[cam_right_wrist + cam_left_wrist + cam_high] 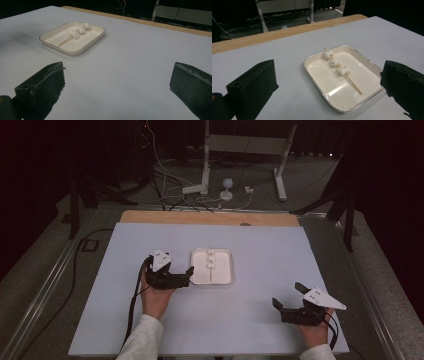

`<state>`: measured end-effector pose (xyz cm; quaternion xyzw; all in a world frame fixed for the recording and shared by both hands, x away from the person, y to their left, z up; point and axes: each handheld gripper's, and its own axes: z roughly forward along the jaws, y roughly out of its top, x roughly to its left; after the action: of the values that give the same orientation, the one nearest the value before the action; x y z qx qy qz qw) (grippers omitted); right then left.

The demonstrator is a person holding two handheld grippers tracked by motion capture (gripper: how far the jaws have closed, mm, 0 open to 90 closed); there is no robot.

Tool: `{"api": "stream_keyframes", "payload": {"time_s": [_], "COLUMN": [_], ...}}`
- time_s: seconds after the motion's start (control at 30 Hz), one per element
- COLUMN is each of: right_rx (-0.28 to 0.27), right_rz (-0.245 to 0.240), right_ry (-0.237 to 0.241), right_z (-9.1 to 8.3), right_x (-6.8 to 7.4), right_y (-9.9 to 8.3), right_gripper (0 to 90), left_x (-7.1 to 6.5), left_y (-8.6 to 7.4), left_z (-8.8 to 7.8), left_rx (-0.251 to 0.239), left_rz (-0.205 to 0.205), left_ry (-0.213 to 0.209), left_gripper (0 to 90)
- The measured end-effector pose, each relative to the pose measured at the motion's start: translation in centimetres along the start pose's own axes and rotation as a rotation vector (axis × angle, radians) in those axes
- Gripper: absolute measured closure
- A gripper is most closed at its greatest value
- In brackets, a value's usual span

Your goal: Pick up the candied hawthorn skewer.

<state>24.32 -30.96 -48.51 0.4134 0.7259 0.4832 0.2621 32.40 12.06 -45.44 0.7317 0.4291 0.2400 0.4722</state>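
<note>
Skewer (211,265) with three white marshmallows lies in the white tray (197,270), centre of the high view on the desk (260,320). I see the left gripper (182,275) just left of the tray, jaws wide apart, holding nothing. Right gripper (287,301) sits lower right, well apart from the tray, jaws spread wide too, also empty.

No readable text, label, brand, number or sign appears on anything.
</note>
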Motion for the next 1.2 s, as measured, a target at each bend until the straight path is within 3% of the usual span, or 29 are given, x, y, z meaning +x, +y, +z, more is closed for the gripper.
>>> {"api": "stream_keyframes", "payload": {"time_s": [0.3, 0.77, 1.07, 1.2], "right_rx": [0.001, 0.006, 0.009, 0.009], "right_rz": [-0.001, -0.001, -0.002, -0.003], "right_ry": [0.002, 0.004, 0.003, 0.004], "right_z": [0.1, 0.1, 0.2, 0.2], "right_x": [0.0, -0.1, -0.1, -0.1], "right_y": [0.0, -0.1, -0.1, -0.1], "right_gripper": [0.0, 0.0, 0.0, 0.0], "left_x": [-1.0, -2.0, -3.1, -3.9], "left_y": [-0.1, -1.2, -1.8, -1.9], "left_z": [2.4, 6.1, 8.3, 9.3], "left_rx": [0.035, 0.093, 0.166, 0.211], "left_rz": [0.012, -0.001, -0.011, -0.001], "left_ry": [-0.015, -0.041, -0.075, -0.057], "left_gripper": [1.2, 1.2, 3.5, 8.1]}}
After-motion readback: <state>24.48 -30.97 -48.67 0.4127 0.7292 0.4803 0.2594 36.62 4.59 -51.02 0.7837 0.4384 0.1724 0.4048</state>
